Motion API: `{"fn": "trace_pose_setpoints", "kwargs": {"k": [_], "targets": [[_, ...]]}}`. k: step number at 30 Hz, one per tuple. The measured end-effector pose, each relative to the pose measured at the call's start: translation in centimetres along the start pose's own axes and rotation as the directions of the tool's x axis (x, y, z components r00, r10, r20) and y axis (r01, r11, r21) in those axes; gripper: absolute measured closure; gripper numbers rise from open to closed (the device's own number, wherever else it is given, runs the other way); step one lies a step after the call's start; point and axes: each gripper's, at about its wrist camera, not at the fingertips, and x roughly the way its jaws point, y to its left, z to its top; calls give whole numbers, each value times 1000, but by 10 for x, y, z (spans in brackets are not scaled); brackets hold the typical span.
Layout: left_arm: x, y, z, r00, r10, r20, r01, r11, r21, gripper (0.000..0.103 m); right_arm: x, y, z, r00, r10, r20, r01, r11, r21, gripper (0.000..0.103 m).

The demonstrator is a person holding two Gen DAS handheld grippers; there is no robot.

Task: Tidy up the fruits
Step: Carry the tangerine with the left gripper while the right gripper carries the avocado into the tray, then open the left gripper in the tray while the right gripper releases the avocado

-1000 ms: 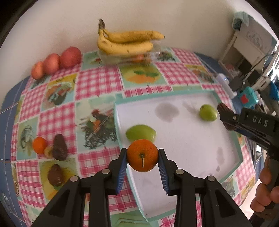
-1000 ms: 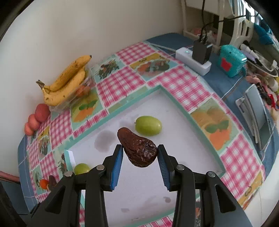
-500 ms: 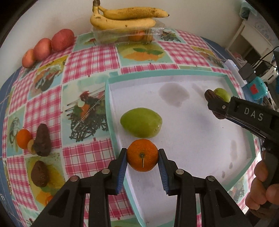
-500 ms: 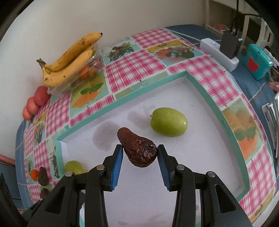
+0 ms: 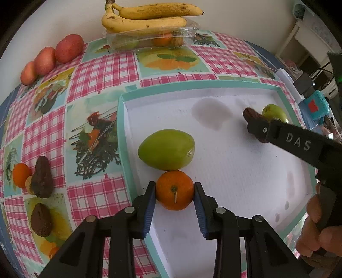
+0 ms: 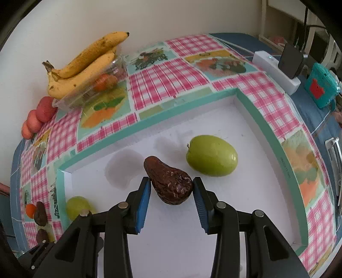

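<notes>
Each camera is sitting just behind its own claw and looking steeply down along the fingers, close over the white tray (image 5: 245, 171). The left view is facing the tray's left side and the checked tabletop (image 5: 102, 70) beyond; the right view is facing its far right corner (image 6: 237, 92). Both are sharing the tray, the bananas (image 5: 147, 19) (image 6: 85, 62) and the wall

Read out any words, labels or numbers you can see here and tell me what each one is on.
"DAS": raised letters on the side of the right claw, seen from the left wrist camera.
Small dark print on the tray rim: too small to read.
Nothing else legible.
</notes>
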Motion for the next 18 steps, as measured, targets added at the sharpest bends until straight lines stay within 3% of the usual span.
{"fn": "trace_pose_setpoints", "kwargs": {"k": [18], "targets": [[0,1,-1,1000,6,-15,-6,1000,10,65,3,-2,-2,999,-6,-40,6,1000,11,58]]}}
